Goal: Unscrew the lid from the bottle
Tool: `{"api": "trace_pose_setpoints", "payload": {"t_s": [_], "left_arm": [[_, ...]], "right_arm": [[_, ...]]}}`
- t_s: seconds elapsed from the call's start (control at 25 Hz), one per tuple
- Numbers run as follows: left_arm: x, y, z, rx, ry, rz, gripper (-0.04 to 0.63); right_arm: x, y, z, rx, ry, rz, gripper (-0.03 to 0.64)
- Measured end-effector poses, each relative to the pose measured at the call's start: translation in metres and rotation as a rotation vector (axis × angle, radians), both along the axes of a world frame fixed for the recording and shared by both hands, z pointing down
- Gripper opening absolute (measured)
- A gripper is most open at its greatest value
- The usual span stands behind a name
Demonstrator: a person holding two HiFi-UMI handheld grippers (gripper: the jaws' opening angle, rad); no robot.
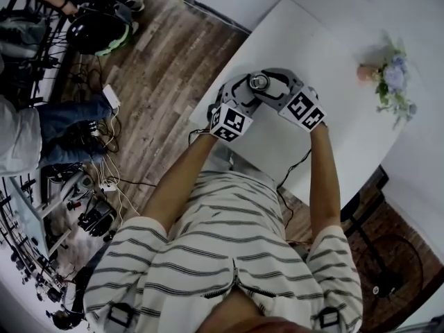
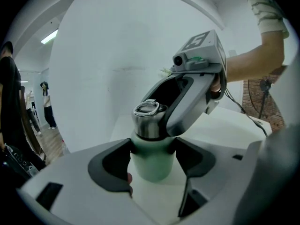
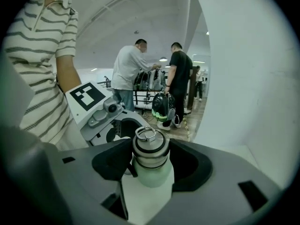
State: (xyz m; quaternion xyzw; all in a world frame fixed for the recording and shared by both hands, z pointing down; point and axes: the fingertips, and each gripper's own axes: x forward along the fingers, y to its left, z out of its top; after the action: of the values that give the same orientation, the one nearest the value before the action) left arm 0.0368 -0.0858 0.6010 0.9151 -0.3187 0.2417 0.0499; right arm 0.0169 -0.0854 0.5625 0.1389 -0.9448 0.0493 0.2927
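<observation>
Works over white rectangular table [image 1: 333, 54], near its edge closest to the person. Clamps grey two-jaw left gripper [image 2: 152, 156] tight on body of pale green cylindrical bottle [image 2: 152, 165], upright above that table edge, base hidden by jaws. Closes grey two-jaw right gripper [image 3: 151, 153] from the opposite side on brushed-steel round lid [image 3: 150, 146] with wire ring on top, lid still seated on bottle.

The left gripper [image 2: 153, 146] clamps the pale green bottle [image 2: 151, 168] by its body and the right gripper [image 3: 150, 159] its round steel lid [image 3: 151, 144], walling it in on both sides. Beyond them the white table [image 1: 326, 54] lies bare — broad room ahead and rightward, up to the small bunch of pastel flowers [image 1: 392, 80], well apart.
</observation>
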Motion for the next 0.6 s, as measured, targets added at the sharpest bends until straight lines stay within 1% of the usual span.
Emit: {"api": "trace_pose_setpoints", "payload": {"t_s": [0.16, 0.28, 0.44, 0.52, 0.6], "left_arm": [[0.0002, -0.0004, -0.0076, -0.001, 0.001, 0.0, 0.298], [0.0001, 0.0002, -0.0105, -0.002, 0.0, -0.001, 0.298], [-0.0011, 0.0004, -0.0086, -0.003, -0.003, -0.001, 0.299], [-0.0019, -0.0003, -0.0078, -0.003, -0.003, -0.001, 0.298], [-0.0022, -0.0002, -0.0067, -0.004, -0.003, -0.002, 0.298]], "right_arm": [[-0.0004, 0.0021, -0.0074, 0.005, 0.016, -0.153, 0.261], [-0.001, 0.0039, -0.0108, -0.002, 0.033, -0.22, 0.261], [-0.0024, 0.005, -0.0087, -0.011, 0.042, -0.255, 0.261], [-0.0033, 0.0043, -0.0078, -0.009, 0.044, -0.252, 0.261], [-0.0035, 0.0037, -0.0068, -0.013, 0.044, -0.226, 0.263]]}}
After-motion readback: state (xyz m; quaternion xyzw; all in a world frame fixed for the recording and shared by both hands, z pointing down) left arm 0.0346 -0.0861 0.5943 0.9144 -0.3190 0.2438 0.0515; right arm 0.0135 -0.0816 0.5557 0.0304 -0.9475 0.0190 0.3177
